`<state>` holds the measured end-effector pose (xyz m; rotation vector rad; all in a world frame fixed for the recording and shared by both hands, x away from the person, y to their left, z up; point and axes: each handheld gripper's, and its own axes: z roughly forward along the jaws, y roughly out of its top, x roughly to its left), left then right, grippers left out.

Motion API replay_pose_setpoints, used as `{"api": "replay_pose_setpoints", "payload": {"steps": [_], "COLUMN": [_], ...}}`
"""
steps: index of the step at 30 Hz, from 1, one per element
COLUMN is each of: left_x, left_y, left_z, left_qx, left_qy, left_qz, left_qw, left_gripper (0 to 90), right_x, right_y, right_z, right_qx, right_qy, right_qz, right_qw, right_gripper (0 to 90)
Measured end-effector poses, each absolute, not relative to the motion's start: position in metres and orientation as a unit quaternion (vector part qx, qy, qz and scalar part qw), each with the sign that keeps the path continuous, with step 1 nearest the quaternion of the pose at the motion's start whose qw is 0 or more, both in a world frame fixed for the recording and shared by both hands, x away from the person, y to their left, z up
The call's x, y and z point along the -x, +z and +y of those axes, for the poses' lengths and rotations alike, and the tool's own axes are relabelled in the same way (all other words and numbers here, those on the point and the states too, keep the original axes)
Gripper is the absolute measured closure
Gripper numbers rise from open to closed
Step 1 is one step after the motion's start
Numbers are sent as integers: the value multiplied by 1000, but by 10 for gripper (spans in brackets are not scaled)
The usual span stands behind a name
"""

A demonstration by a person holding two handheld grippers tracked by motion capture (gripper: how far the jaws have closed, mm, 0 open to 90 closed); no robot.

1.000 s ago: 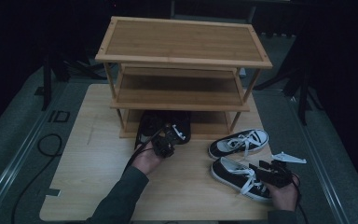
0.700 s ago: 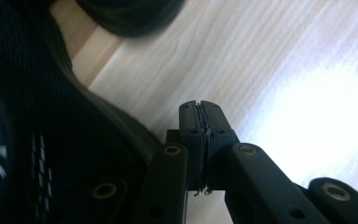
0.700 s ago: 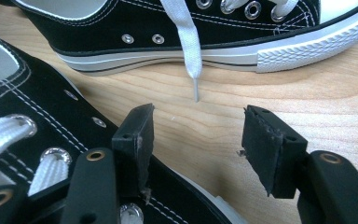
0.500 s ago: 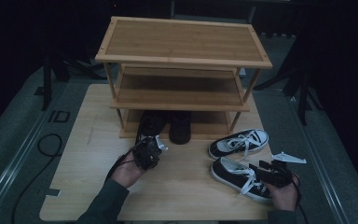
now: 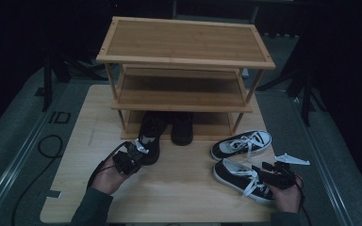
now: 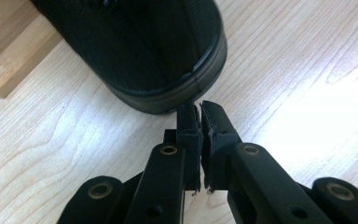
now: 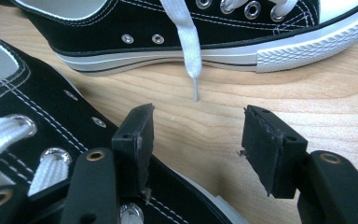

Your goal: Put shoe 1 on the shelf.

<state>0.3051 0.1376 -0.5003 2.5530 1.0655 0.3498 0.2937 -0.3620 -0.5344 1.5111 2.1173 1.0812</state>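
Left gripper (image 6: pixel 199 108), jaws nearly pressed together and empty, sits just off black shoe (image 6: pixel 158 51) heel; right gripper (image 7: pixel 196 128) spread over near sneaker (image 5: pixel 242 178), should straddle its collar squarely

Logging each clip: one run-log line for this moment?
left gripper: shut, empty, beside black shoe | right gripper: open over sneaker | rack

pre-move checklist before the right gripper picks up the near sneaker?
1. Right gripper jaws open: ok.
2. Nothing between its jaws: ok, only bare table in the gap.
3. Near sneaker placed for a grip: cannot tell; it lies beside one jaw, not between the two.
4. Far sneaker apart from the near one: ok.
5. Left gripper empty and shut: ok, tips just off the black shoe.
6. Room on the rack: ok, middle shelf bare.
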Motion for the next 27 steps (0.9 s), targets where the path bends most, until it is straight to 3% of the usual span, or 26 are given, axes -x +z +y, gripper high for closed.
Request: {"api": "replay_pose_setpoints", "payload": {"steps": [9, 27], "left_x": [-313, -330], "left_y": [-503, -495], "left_z": [133, 131], "left_qx": [-898, -879], "left_qy": [113, 150], "left_qz": [373, 408], "left_qw": [202, 196], "left_gripper": [866, 900], "right_x": [-294, -294], "right_y": [-534, -534], "right_z": [-362, -362], "right_qx": [-529, -529], "right_qy": [379, 379], "right_qz": [742, 742], "right_qw": [161, 162], "right_gripper": [432, 432]}}
